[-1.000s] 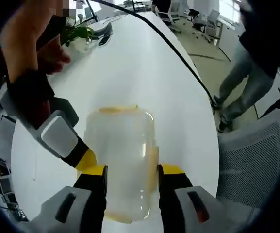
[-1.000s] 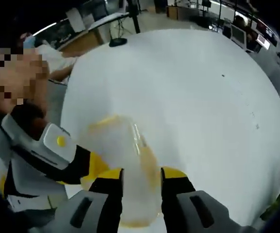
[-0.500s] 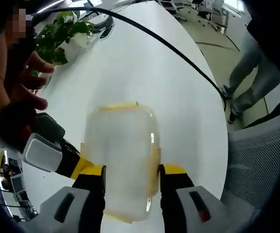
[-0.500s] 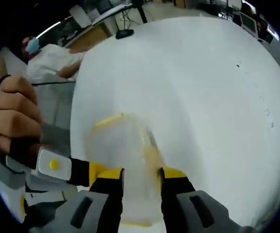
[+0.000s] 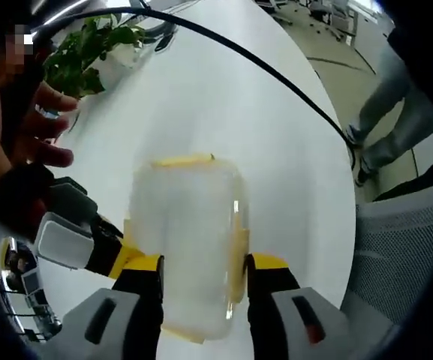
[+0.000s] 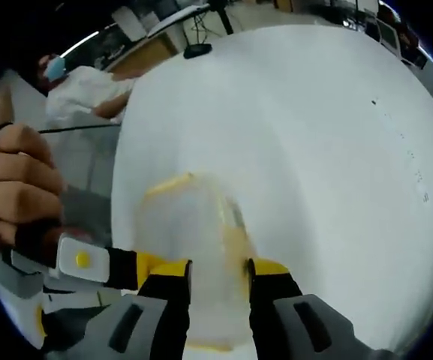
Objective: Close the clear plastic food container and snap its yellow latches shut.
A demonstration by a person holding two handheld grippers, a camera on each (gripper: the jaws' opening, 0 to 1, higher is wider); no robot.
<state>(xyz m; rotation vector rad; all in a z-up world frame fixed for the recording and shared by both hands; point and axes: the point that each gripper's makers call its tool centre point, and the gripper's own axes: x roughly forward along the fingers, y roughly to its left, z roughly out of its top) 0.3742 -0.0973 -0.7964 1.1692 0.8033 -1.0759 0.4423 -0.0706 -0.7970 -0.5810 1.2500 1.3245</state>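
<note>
The clear plastic container lies on the white table, its lid on. One yellow latch shows at its far end and another along its right side. My left gripper has a jaw pressed to each long side of the container. In the right gripper view the container sits the same way between the jaws of my right gripper, with a yellow latch at its far end. Each view has the other gripper reaching in from the left, its yellow tip against the container's side.
A potted plant stands at the far left and a black cable crosses the table. A mesh chair and a standing person are off the right edge. A seated person in white and a round black base lie beyond.
Both views have tilted a little with the hands, so the plant looms larger. The other gripper sits lower in each view. The container stays between both pairs of jaws.
</note>
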